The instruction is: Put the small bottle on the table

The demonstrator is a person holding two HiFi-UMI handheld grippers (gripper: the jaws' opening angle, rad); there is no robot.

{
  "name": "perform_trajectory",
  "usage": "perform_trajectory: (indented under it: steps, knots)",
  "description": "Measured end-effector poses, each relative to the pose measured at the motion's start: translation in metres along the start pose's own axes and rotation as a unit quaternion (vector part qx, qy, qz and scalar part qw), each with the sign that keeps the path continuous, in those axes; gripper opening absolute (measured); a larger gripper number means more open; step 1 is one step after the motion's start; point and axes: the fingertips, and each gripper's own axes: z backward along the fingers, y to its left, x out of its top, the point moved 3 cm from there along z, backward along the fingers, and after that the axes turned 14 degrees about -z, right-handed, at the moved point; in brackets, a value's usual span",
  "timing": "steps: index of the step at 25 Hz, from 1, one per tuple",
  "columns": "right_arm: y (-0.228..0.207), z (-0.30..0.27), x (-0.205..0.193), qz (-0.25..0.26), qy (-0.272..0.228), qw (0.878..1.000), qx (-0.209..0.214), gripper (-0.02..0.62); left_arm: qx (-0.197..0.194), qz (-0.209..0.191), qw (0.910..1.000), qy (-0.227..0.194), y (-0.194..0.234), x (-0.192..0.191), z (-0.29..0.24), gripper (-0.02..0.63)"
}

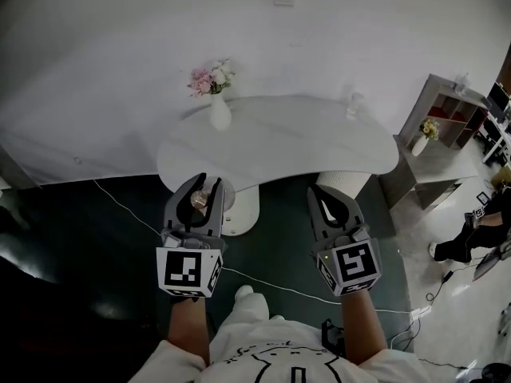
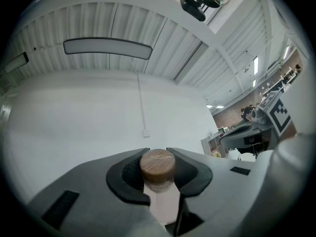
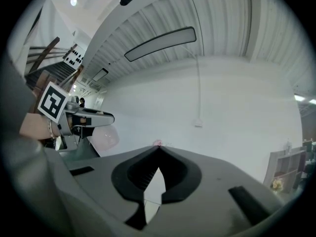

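A white wall (image 1: pixel 120 70) fills the upper half of the head view, and a dark floor (image 1: pixel 96 246) lies under it. In the middle stands a white table (image 1: pixel 303 146) with a curved edge. A grey shelf unit (image 1: pixel 447 114) is at the right edge of the frame.

The left gripper (image 1: pixel 201 183) is at lower left of centre, just in front of the near edge of the table. In the left gripper view its jaws are closed on the small bottle (image 2: pixel 157 166), and the dark pads press on both sides below the wooden cork. The bottle (image 1: pixel 209 198) is not on the table.

The right gripper (image 1: pixel 319 196) is at lower right of centre. Its jaws are together, the tips touch (image 3: pixel 159 148), and nothing is between them.

A white vase (image 1: pixel 219 112) with pink flowers (image 1: pixel 211 78) stands on the upper left part of the table.
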Motion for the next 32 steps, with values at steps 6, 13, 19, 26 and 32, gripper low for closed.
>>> perform_trajectory:
  steps: [6,13,19,26,32]
  knots:
    - [-0.020,-0.022,-0.004,0.005,-0.002,1.000,0.000,-0.006,-0.006,-0.002,1.0000,-0.002,-0.003,-0.011,-0.033,0.104]
    - [-0.048,-0.067,-0.013,0.014,0.005,1.000,-0.003,-0.006,-0.011,0.007,0.9999,0.001,0.002,-0.037,-0.084,0.105]
    - [-0.084,-0.117,-0.012,0.009,0.014,1.000,-0.005,-0.006,-0.011,0.010,0.9999,0.008,0.014,-0.055,-0.139,0.105]
    - [-0.117,-0.178,-0.026,0.006,0.035,0.999,-0.005,-0.006,-0.013,0.020,0.9995,0.020,0.030,-0.090,-0.204,0.106]
    - [-0.144,-0.230,-0.046,-0.005,0.051,0.999,-0.007,-0.006,-0.018,0.029,0.9988,0.035,0.040,-0.129,-0.256,0.105]
